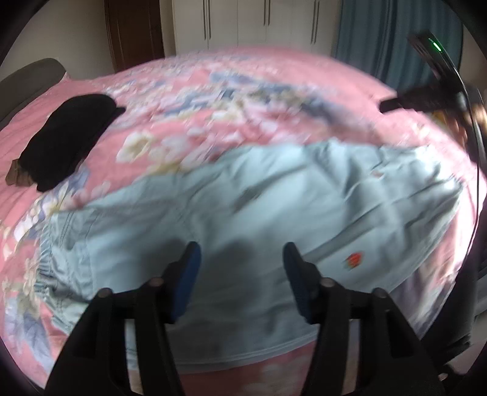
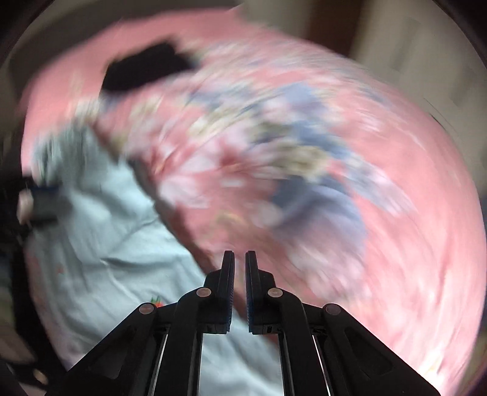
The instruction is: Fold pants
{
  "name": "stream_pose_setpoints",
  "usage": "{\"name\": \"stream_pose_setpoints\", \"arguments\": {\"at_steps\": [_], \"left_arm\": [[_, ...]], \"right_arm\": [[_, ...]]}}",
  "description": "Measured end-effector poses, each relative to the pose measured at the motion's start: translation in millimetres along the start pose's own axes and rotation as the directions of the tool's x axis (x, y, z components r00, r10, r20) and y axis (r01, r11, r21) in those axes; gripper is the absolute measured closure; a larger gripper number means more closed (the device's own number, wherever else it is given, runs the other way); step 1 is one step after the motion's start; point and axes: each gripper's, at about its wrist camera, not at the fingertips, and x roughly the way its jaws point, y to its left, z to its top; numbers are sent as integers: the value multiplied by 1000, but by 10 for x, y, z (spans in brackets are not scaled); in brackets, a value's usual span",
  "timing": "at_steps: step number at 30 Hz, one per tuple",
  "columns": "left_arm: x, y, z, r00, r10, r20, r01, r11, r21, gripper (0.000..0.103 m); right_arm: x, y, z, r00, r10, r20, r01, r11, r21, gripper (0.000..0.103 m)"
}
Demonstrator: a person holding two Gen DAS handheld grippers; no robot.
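Note:
Light blue pants lie spread and creased across a pink floral bedspread, with a small red motif near the front right. My left gripper hovers just over the cloth, open, with nothing between its blue pads. The right gripper's tip shows at the far right, above the bed. In the blurred right wrist view, the right gripper is shut, its fingers almost together and empty, over the pants' edge. The left gripper is a dark shape at that view's left edge.
A black folded garment lies at the bed's far left, with a small brown item beside it. White wardrobe doors and a blue curtain stand behind the bed. The bedspread stretches right of the pants.

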Motion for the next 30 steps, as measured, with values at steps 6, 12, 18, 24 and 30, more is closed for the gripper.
{"name": "stream_pose_setpoints", "arguments": {"at_steps": [6,12,18,24,30], "left_arm": [[288,-451,177,995,-95,10,95,995,14,37],[509,-654,128,994,-82,-67,86,994,60,37],[413,-78,-78,996,-31,-82,24,996,-91,38],[267,76,-73,998,-9,-62,0,989,-150,37],[266,-15,-16,998,-26,-49,19,989,-145,37]], "right_arm": [[-102,-88,-1010,998,0,63,-23,930,368,84],[-20,4,-1594,994,-109,21,89,896,434,85],[-553,-896,-2231,930,-355,-99,336,707,622,98],[-918,-1106,-2145,945,-325,25,218,688,692,87],[-533,-1228,-2100,969,-246,-25,201,725,659,80]]}}
